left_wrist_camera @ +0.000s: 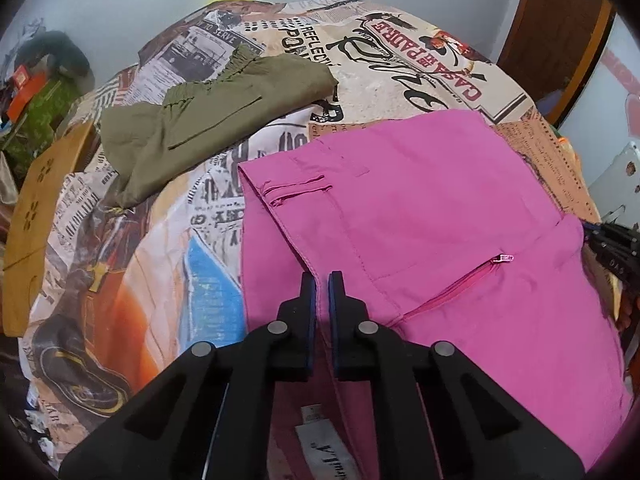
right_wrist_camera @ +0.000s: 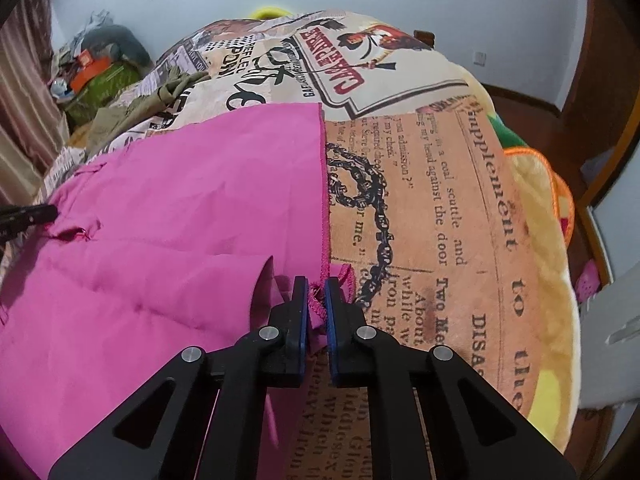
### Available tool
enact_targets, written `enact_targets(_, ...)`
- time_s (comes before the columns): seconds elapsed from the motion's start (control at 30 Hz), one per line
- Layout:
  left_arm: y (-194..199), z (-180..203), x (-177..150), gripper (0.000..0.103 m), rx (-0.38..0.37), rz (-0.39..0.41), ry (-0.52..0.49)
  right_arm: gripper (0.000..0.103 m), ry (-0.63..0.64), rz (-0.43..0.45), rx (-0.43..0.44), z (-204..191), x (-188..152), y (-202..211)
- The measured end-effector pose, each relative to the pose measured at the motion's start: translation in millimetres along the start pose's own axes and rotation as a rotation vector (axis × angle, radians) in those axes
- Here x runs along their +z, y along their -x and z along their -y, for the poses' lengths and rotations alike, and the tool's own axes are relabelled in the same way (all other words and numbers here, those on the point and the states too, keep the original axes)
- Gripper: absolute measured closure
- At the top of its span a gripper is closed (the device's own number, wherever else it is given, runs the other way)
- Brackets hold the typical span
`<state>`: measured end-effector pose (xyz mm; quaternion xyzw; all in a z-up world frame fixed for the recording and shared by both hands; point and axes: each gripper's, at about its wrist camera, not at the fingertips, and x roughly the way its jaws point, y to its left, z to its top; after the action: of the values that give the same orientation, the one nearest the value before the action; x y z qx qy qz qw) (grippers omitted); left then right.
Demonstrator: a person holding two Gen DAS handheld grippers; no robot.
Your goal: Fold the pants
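Pink pants (left_wrist_camera: 440, 216) lie mid-bed, folded once already. Left gripper (left_wrist_camera: 322, 280) is clamped on the waistband edge, right gripper (right_wrist_camera: 318, 286) pinching the hem, so I'd guess another fold's left.

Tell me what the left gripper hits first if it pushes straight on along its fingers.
The left gripper would meet the pink pants at once: its tips already sit at their waist edge, with the printed bedcover likely just beneath.

1. Pink cotton pants (left_wrist_camera: 420, 208) lie spread on the newspaper-print blanket (left_wrist_camera: 400, 64).
2. Folded olive-green fabric pants (left_wrist_camera: 200, 120) lie left of and behind them, apart.
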<state>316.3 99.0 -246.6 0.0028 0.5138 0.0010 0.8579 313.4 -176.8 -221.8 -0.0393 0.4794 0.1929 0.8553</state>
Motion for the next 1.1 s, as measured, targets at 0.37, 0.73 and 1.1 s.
enact_targets(0.37, -10, -12, -6, 0.093, -0.031, -0.021, 0.059, 0.098, 0.024, -0.017, -0.031, -1, -5, -4)
enact_targets(0.73, 46, -4, 4, 0.090, 0.036, 0.091, 0.010, 0.090, 0.036, 0.055, -0.043, -4, 16, 51)
enact_targets(1.1, 6, 30, -7, 0.090, -0.044, -0.034, -0.039, 0.069, 0.119, 0.048, 0.067, -51, 12, 32)
